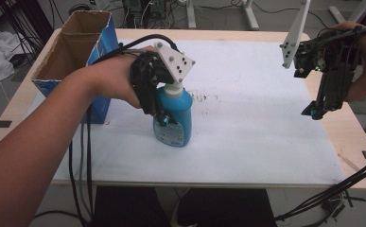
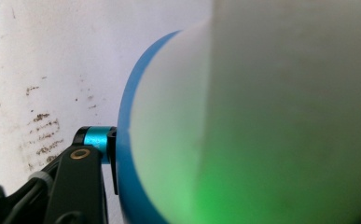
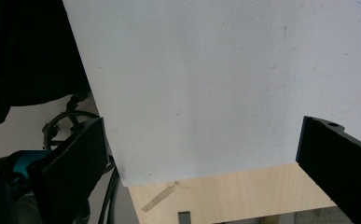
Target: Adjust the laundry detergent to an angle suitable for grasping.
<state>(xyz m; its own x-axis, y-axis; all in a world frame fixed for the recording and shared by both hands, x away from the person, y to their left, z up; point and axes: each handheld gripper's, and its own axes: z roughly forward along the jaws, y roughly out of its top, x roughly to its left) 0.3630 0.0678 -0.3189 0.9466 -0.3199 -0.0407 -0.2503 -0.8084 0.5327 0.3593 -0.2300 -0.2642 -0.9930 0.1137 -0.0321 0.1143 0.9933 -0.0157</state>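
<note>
A blue spray bottle (image 1: 178, 132) with a white top stands upright on the white mat (image 1: 256, 123), left of the middle. My left gripper (image 1: 167, 118) reaches down over it from the left, its jaws on either side of the bottle's upper body. In the left gripper view the bottle (image 2: 243, 116) looms very close and blurred, and one black fingertip (image 2: 96, 137) lies against its blue edge; the other is hidden. My right gripper (image 1: 313, 112) hangs over the table's right edge, tilted down. Its jaws stand wide open (image 3: 201, 154) with nothing between them.
An open cardboard box (image 1: 72, 42) with blue sides stands at the table's back left corner, close behind my left forearm. Dark smudges (image 1: 202, 96) mark the mat right of the bottle. Bare wooden table (image 1: 355, 137) borders the mat on the right. Cables trail off the front edge.
</note>
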